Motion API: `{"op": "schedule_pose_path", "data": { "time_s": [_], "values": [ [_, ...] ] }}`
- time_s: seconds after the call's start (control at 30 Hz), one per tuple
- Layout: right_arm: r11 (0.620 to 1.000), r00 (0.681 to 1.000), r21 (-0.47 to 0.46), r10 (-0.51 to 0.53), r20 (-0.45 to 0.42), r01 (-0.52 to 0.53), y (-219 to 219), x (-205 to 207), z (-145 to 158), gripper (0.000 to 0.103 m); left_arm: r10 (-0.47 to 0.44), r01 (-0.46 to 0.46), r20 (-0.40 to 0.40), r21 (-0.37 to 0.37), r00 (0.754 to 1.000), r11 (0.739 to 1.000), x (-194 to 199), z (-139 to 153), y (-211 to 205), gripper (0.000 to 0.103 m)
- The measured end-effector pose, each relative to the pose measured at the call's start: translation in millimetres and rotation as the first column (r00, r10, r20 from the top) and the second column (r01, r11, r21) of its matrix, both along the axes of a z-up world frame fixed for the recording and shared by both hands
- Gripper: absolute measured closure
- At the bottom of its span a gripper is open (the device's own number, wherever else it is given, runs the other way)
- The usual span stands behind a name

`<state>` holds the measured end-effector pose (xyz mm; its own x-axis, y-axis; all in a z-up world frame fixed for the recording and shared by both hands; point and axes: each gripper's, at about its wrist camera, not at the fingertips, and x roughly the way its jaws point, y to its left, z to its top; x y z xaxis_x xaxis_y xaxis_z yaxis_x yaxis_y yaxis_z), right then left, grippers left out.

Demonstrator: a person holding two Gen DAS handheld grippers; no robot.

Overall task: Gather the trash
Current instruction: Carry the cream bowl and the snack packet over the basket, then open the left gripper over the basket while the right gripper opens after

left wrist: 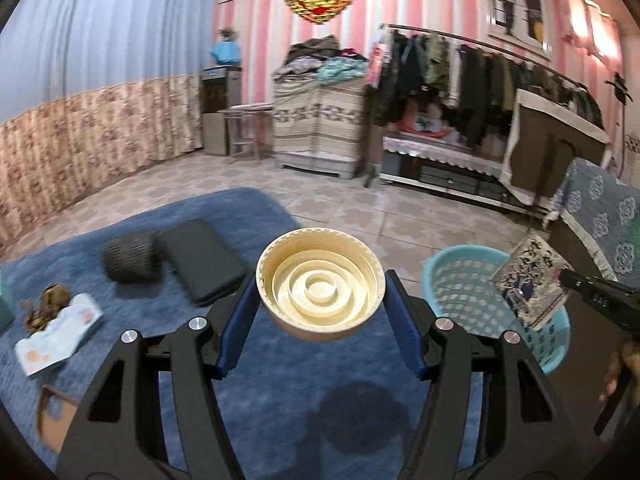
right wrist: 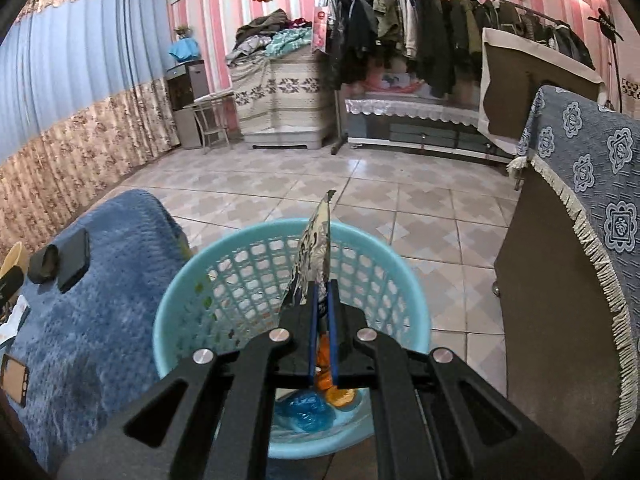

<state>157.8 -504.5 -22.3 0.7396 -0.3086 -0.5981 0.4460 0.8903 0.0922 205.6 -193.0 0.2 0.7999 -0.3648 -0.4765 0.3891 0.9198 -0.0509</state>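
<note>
**Right wrist view: a wrapper waits above the basket, the left tool carries a lid**

Right wrist view shows the right gripper (right wrist: 323, 300) clenched, its two blue pads almost together, with only the thin patterned wrapper (right wrist: 314, 248) between them. The wrapper stands upright and rises past the fingertips. Directly below and in front of the fingers is the turquoise basket (right wrist: 192, 280), and this seems to be the reason for the pose: a release here would probably drop the wrapper inside. On the basket floor, under the fingers, lie a blue crumpled piece (right wrist: 306, 412) and something orange (right wrist: 338, 394), so some trash is already collected. To the left of the tool is the blue blanket (right wrist: 100, 320).

From the left wrist view, the left gripper (left wrist: 321, 308) is opened about halfway and grasps a cream round lid (left wrist: 320, 288) by its rim, the hollow side facing the camera. The pads (left wrist: 236, 320) press on opposite sides, which holds the lid steady for carrying. The basket is ahead and to the right of this tool, so the lid is judged to go there next. To its left on the blanket lie a crumpled packet (left wrist: 60, 332), a brown scrap (left wrist: 42, 306), a dark roll (left wrist: 130, 258) and a black case (left wrist: 202, 260). Farther away stands the clothes rack (left wrist: 480, 80).
</note>
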Motion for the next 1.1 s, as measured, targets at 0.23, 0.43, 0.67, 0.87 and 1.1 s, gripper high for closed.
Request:
{"op": "schedule_pose_path", "data": {
  "time_s": [0.23,0.43,0.67,0.87,1.1],
  "values": [
    [0.999,1.000,0.047,-0.023,0.013,0.023,-23.8,-0.6,-5.0,0.098,-0.115,0.115,0.000,0.017,0.993,0.993,7.5,-11.4,-63.1,0.042],
    [0.999,0.999,0.042,-0.033,-0.010,0.034,-25.6,0.8,-10.5,0.098,-0.208,0.209,-0.018,0.038,0.978,0.977,11.5,-28.1,-112.6,0.042],
    [0.995,0.999,0.086,-0.039,-0.018,0.040,-33.0,2.5,-17.4,0.098,-0.286,0.289,-0.074,0.039,0.955,0.956,25.4,-41.8,-159.7,0.042],
    [0.996,0.999,0.091,-0.024,-0.033,0.027,-30.2,5.0,-20.2,0.098,-0.275,0.279,-0.067,0.048,0.959,0.959,27.7,-46.4,-168.1,0.020],
    [0.996,0.999,0.083,-0.017,-0.045,0.021,-25.3,7.4,-21.0,0.098,-0.185,0.185,-0.023,0.023,0.983,0.982,33.7,-37.5,-137.2,0.011]
  ]
}}
